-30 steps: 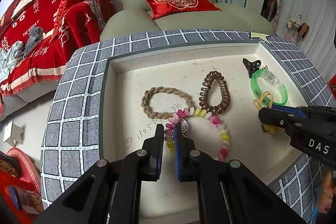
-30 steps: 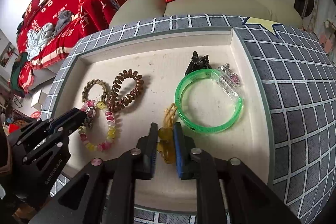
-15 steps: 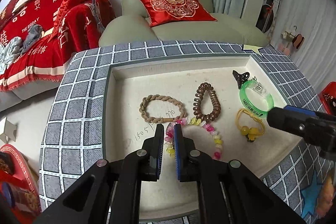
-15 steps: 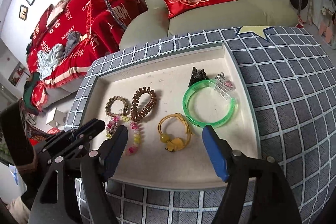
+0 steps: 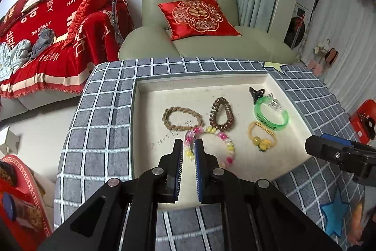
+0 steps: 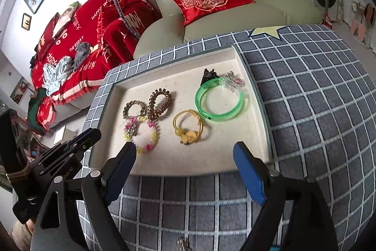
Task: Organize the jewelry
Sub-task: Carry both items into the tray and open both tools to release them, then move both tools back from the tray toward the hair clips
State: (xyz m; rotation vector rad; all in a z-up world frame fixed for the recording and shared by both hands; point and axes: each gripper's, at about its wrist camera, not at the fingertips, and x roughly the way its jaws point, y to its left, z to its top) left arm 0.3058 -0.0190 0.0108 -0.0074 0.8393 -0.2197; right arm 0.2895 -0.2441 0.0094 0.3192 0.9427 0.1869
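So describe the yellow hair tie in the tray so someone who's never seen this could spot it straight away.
Find the cream tray sunk into the grey checked cloth. Near its front edge, just beside the green bangle, lies the yellow hair tie. It is the only yellow loop with chunky yellow charms on it.

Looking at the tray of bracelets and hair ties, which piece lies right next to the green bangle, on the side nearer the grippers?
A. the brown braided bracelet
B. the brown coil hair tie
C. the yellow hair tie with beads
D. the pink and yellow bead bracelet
C: in the right wrist view the yellow hair tie lies just below-left of the green bangle, while the others lie further left in the tray.
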